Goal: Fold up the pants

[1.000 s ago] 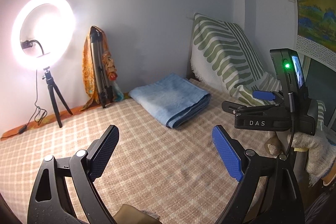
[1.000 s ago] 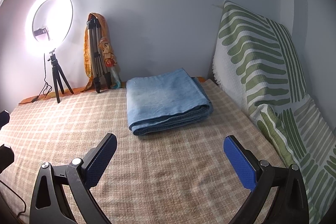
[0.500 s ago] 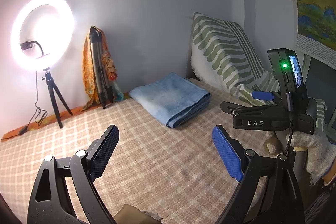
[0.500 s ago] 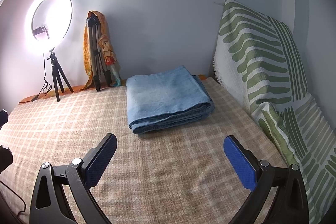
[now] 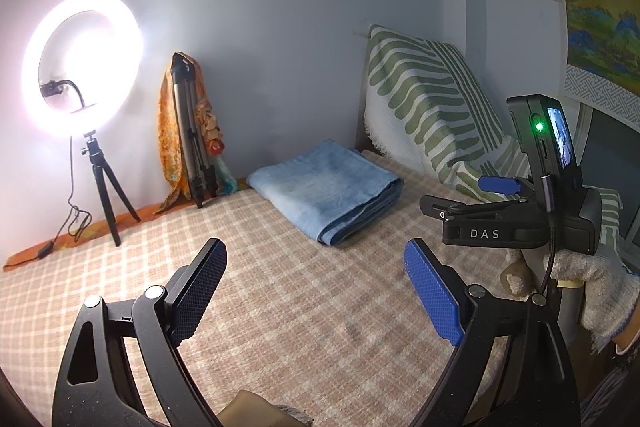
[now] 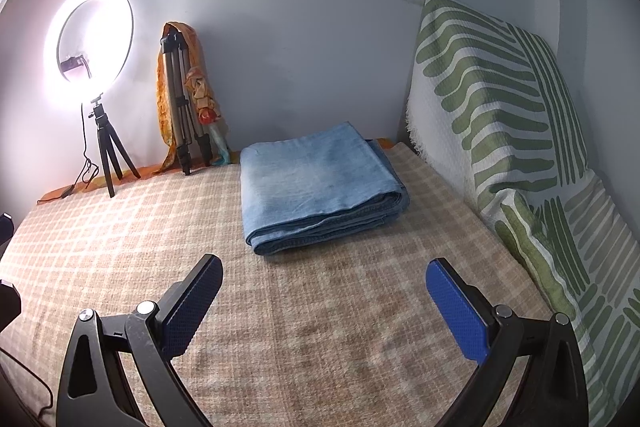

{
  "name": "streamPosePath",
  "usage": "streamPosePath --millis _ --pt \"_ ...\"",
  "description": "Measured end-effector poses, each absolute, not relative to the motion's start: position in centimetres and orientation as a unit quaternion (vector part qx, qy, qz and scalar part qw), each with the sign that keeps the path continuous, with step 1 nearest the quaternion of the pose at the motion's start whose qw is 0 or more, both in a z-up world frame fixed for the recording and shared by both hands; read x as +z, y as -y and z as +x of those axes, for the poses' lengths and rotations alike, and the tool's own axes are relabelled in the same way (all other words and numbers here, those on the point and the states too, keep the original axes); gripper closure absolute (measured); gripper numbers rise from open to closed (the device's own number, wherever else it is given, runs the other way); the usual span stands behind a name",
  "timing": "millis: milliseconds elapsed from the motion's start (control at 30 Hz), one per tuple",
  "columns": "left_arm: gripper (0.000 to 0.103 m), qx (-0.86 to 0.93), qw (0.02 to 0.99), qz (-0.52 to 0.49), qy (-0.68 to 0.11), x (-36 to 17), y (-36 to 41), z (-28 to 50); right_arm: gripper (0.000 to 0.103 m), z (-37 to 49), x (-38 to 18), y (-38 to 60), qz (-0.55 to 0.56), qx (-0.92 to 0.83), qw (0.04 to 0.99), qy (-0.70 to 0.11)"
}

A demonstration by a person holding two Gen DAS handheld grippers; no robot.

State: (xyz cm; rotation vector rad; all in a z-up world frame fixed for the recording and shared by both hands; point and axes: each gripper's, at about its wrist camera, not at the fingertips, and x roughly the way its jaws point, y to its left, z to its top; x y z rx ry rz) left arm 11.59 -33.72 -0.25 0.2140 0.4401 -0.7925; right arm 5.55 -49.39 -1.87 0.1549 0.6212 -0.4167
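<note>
The light blue denim pants (image 5: pixel 326 187) lie folded in a thick rectangular stack on the plaid bed cover (image 5: pixel 280 307), near the back wall; they also show in the right wrist view (image 6: pixel 316 183). My left gripper (image 5: pixel 316 291) is open and empty, held above the cover well short of the pants. My right gripper (image 6: pixel 324 301) is open and empty too, a short way in front of the stack's folded edge. The right gripper's black body (image 5: pixel 516 219) shows at the right of the left wrist view.
A lit ring light on a small tripod (image 6: pixel 94 39) stands at the back left. A folded tripod draped with orange cloth (image 6: pixel 182 99) leans on the wall. A green striped white blanket (image 6: pixel 500 99) covers the headboard and pillows on the right.
Both grippers have barely shifted; the right one has drifted slightly nearer the pants. Both stay open and the pants have not moved.
</note>
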Motion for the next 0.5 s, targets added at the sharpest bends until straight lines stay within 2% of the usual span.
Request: streamPosePath --millis 500 --pt "0.012 -0.378 0.895 0.105 -0.212 -0.29 33.83 11.45 0.000 5.72 -2.08 49.17 0.079 -0.204 0.926 -0.307"
